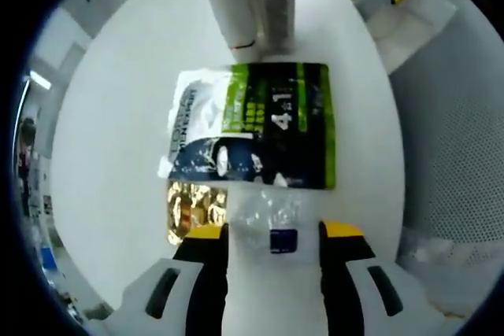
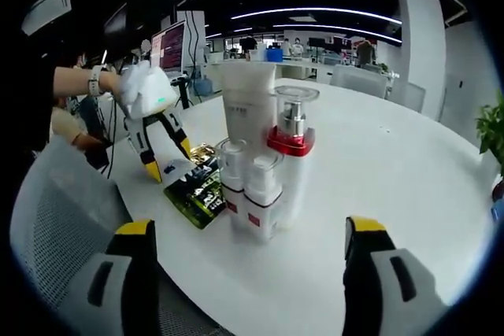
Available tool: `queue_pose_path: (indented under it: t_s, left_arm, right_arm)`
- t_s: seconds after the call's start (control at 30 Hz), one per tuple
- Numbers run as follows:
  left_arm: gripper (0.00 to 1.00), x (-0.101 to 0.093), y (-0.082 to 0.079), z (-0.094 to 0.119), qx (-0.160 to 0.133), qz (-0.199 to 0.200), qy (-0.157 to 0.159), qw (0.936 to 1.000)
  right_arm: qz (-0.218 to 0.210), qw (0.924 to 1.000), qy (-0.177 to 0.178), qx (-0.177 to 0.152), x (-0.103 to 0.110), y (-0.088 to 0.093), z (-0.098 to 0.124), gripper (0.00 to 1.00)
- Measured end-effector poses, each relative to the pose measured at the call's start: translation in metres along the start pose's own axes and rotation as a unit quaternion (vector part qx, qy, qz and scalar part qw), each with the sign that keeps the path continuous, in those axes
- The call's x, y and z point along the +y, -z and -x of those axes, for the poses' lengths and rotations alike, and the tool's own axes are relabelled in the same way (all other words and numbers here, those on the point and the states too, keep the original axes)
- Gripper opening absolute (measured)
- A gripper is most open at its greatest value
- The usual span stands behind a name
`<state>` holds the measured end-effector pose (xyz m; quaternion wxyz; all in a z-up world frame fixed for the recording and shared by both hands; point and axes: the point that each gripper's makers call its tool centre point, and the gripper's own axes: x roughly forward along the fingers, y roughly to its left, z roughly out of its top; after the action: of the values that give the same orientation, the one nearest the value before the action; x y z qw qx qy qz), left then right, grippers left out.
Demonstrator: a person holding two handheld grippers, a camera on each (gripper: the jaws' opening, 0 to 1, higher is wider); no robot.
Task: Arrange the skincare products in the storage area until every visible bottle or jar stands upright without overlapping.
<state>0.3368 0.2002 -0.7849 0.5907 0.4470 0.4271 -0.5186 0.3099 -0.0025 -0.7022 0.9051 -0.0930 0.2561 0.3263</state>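
So in the left gripper view, the left tongs (image 1: 273,235) are spread open over the white bench (image 1: 110,155), with a clear little sachet (image 1: 268,222) lying right between the yellow tips, not pinched as far as I can tell. Just past it there's a flat green-and-dark packet (image 1: 256,127) and a gold foil packet (image 1: 191,208) peeking out from under it, so those flat ones overlap. At the top you can just see the bottoms of a white tube (image 1: 228,1) and a box (image 1: 276,5). Over in the right gripper view, the right tongs (image 2: 250,245) are wide open and empty, hanging in front of the cluster: tall white tube (image 2: 248,104), red-collared pump bottle (image 2: 291,143) and two small white bottles (image 2: 252,190), all upright and close together. The bottle part looks pretty much done to me; what's left is the packet pile beside them, where the left tongs (image 2: 161,167) are working.
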Motion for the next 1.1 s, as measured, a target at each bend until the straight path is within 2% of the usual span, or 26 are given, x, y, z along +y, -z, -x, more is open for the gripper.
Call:
queue_pose_path:
  t_s: [0.13,0.27,0.37,0.47,0.57,0.8,0.87,0.93,0.97,1.1]
  left_arm:
    - [0.39,-0.001,0.000,0.000,-0.003,0.001,-0.005,1.0000]
    - [0.41,0.002,0.001,0.002,-0.007,0.007,-0.019,0.9998]
    - [0.41,0.002,0.008,0.003,0.004,-0.001,-0.027,0.9996]
    - [0.44,0.003,0.012,0.007,0.000,0.001,-0.032,0.9995]
    - [0.49,0.002,0.005,0.016,-0.035,0.030,-0.040,0.9981]
    - [0.54,-0.001,-0.001,0.031,-0.073,0.069,-0.056,0.9933]
    - [0.56,-0.004,-0.004,0.035,-0.089,0.087,-0.056,0.9906]
    - [0.56,-0.007,-0.011,0.038,-0.119,0.120,-0.047,0.9846]
    - [0.57,-0.008,-0.013,0.039,-0.128,0.122,-0.044,0.9834]
    - [0.61,-0.005,-0.012,0.047,-0.132,0.127,-0.070,0.9806]
  right_arm:
    - [0.000,1.0000,-0.001,0.000,0.000,0.000,0.000,0.99]
    - [0.002,1.0000,-0.003,0.001,0.002,0.000,0.000,0.99]
    - [0.002,1.0000,-0.003,0.002,0.002,0.000,-0.001,0.99]
    - [0.003,1.0000,-0.003,0.003,0.003,0.001,-0.001,0.99]
    - [0.005,1.0000,-0.004,0.003,0.004,0.001,-0.001,0.99]
    - [0.009,0.9999,-0.007,0.007,0.006,0.002,-0.001,0.99]
    - [0.009,0.9999,-0.007,0.007,0.006,0.001,-0.001,0.99]
    - [0.011,0.9999,-0.008,0.008,0.007,0.002,-0.002,0.99]
    - [0.011,0.9999,-0.009,0.009,0.007,0.002,-0.002,0.99]
    - [0.015,0.9998,-0.011,0.012,0.008,0.003,-0.002,0.99]
